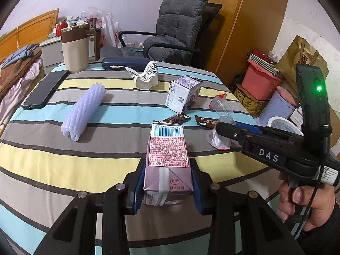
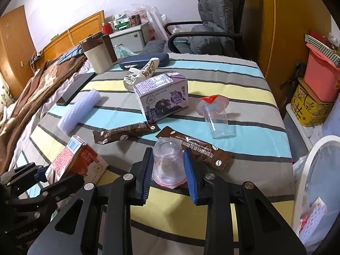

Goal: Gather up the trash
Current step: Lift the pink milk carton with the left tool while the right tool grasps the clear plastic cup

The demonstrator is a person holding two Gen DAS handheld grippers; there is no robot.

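Note:
My left gripper (image 1: 166, 182) is shut on a red drink carton (image 1: 166, 155) lying on the striped tablecloth; the carton also shows in the right wrist view (image 2: 78, 161). My right gripper (image 2: 169, 170) is shut on a clear plastic cup (image 2: 167, 161), mouth towards me; it shows in the left wrist view (image 1: 218, 138). Other trash on the table: a purple carton (image 2: 161, 93), a second clear cup (image 2: 216, 116), two brown coffee sachets (image 2: 125, 132) (image 2: 195, 148), a foam sleeve (image 2: 79, 110) and a crumpled paper cup (image 2: 140, 73).
A white bin (image 2: 314, 182) with a liner stands right of the table. A phone (image 1: 44, 89), a mug (image 1: 77, 48) and a blue case (image 1: 125, 62) sit at the table's far side. An office chair (image 1: 176, 29) stands behind. Boxes (image 1: 261, 82) are stacked on the right.

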